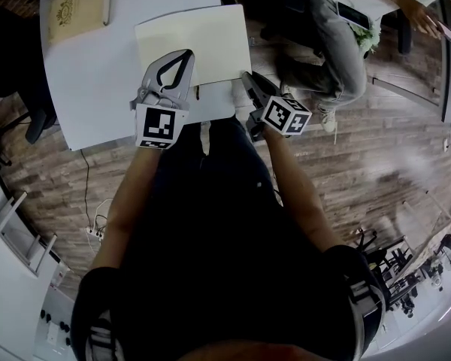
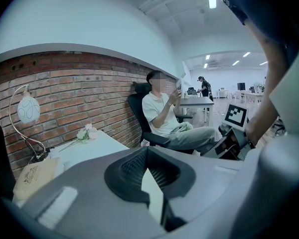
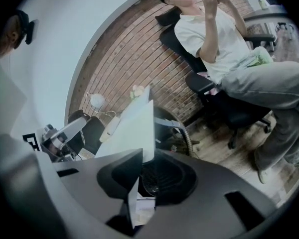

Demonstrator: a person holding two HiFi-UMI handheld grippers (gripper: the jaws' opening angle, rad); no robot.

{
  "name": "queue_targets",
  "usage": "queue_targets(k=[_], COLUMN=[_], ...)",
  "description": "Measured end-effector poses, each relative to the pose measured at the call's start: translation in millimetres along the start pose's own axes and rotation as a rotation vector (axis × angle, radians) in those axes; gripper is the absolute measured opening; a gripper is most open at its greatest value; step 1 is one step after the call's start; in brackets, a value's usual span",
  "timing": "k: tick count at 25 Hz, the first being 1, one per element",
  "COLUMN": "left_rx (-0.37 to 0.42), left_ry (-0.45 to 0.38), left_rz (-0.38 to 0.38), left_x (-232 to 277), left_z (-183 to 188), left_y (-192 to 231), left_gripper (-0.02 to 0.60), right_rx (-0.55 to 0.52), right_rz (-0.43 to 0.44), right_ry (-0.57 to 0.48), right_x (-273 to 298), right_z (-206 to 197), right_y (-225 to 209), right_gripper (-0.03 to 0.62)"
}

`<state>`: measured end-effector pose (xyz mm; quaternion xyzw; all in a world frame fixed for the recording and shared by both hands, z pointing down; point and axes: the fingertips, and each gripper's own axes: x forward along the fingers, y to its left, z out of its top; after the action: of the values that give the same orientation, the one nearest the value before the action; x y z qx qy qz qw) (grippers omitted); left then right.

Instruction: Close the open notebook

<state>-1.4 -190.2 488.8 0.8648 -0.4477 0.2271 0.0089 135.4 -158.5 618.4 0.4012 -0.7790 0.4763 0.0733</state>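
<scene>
- The open cream-paged notebook (image 1: 203, 40) lies on the white worktop (image 1: 98, 89), at the upper centre of the head view.
- The right gripper (image 1: 246, 77) is at the notebook's lower right corner. Its jaws are apart, with the right-hand edge between them but not yet pinched.
- The left gripper (image 1: 188, 53) hovers over the left page, its jaws closed and empty.
- The step in hand looks like taking hold of the right side. The next move calls for pinching that edge and folding it leftwards, with the left gripper drawn clear.

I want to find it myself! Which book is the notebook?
Look at the white table. At its near right corner, poking over the edge, lies the notebook. Unlike the tan book with an emblem at the far left, it shows a plain cream page.
</scene>
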Motion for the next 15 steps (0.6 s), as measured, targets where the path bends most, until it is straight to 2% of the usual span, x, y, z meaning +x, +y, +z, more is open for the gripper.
queue_targets(k=[15], left_rx=[-0.018], left_ry=[-0.057], left_rz=[0.016], left_x=[-29.9], left_z=[2.1], left_y=[13.9], left_gripper=[0.006], right_rx=[-0.097], right_rz=[-0.127], right_ry=[-0.053], right_x=[-18.4], right_z=[20.7], right_y=[27.5], right_gripper=[0.064])
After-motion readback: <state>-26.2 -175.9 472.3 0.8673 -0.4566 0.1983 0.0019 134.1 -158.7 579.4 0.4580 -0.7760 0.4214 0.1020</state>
